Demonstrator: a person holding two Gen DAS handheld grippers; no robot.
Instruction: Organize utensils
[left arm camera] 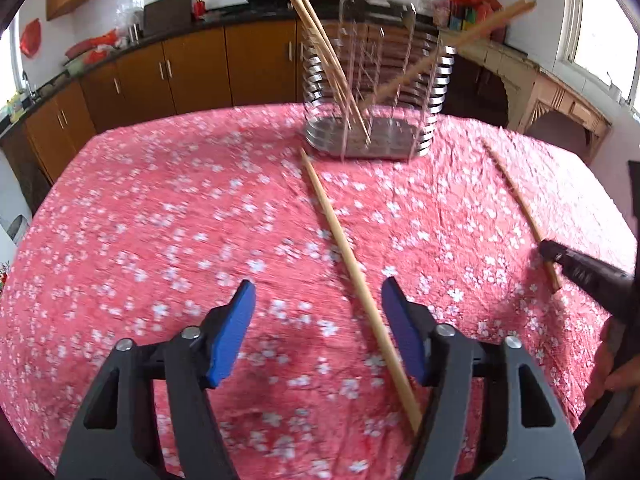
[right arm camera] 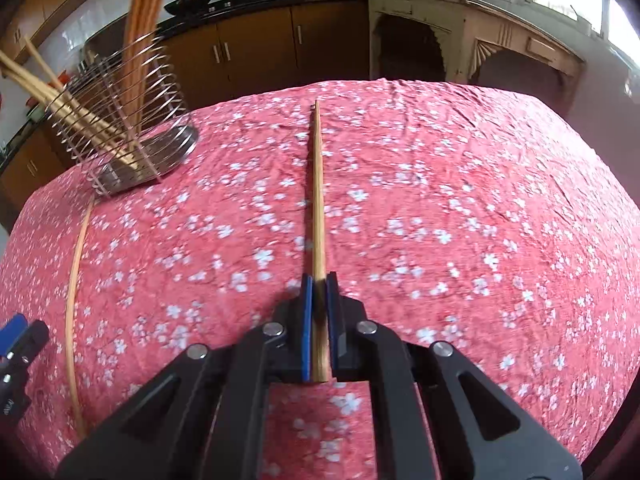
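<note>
A steel wire utensil holder [left arm camera: 372, 92] stands at the far side of the table and holds several wooden chopsticks [left arm camera: 320, 36]; it also shows in the right wrist view [right arm camera: 128, 120]. One chopstick [left arm camera: 352, 264] lies on the cloth and runs between the fingers of my open left gripper [left arm camera: 318, 332], close to the right finger. My right gripper [right arm camera: 319, 280] is shut on another chopstick [right arm camera: 318, 184], which lies along the cloth pointing away. In the left wrist view that chopstick [left arm camera: 516, 208] and the right gripper's tip [left arm camera: 554, 254] show at the right.
The table wears a pink floral cloth [left arm camera: 160, 240]. Brown kitchen cabinets [left arm camera: 192, 68] with a dark counter stand behind, and a pale carved cabinet [right arm camera: 460, 36] at the right. A hand [left arm camera: 616, 376] shows at the right edge.
</note>
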